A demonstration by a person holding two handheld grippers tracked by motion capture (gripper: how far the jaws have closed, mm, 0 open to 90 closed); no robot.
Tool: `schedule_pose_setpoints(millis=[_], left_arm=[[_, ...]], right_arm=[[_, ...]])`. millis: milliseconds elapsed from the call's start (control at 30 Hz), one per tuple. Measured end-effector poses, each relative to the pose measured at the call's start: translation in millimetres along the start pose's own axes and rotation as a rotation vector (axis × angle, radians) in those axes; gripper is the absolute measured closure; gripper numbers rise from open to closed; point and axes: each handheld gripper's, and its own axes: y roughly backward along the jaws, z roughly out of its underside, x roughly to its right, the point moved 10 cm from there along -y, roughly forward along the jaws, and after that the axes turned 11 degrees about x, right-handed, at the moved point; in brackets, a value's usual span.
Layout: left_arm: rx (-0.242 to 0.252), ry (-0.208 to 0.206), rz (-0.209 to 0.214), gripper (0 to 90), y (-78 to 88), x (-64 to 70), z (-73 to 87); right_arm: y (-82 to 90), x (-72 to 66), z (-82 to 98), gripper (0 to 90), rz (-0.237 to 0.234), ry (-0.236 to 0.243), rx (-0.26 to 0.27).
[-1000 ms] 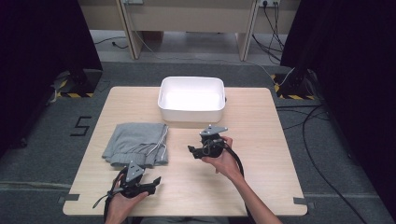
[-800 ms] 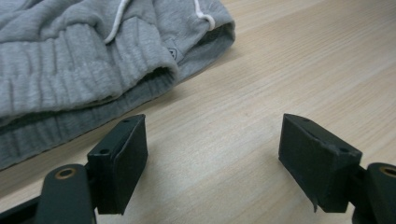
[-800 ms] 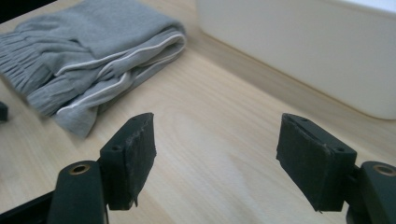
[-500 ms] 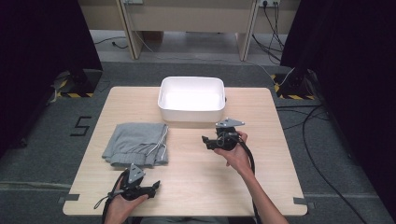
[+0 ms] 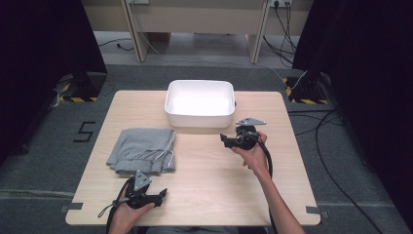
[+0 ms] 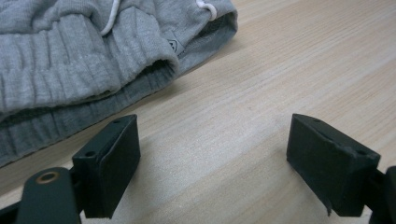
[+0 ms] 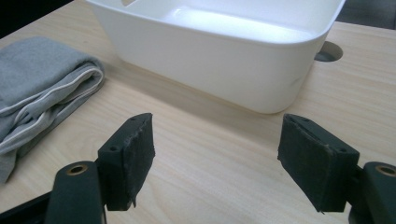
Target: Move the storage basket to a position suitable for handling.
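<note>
Bin, white and one only, stands empty at the table's far middle. One folded grey garment lies left of centre. Two grippers: left gripper just opened wide, right gripper wide, both holding nothing.

A light wooden rectangular counter stands on grey carpeted floor marked with a black numeral five. Beyond it runs a pale wooden bench on legs, with black cables trailing beneath. Black curtains hang at both sides, each by a yellow-and-black striped base.
</note>
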Motion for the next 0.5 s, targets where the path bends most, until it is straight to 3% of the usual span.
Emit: schedule_pose_setpoints(millis=[500], left_arm=[[-0.002, 0.004, -0.007, 15.3, -0.2, -1.0, 0.1]], right_arm=[[-19.7, 27.8, -25.6, 25.5, 0.050, -0.055, 0.023]])
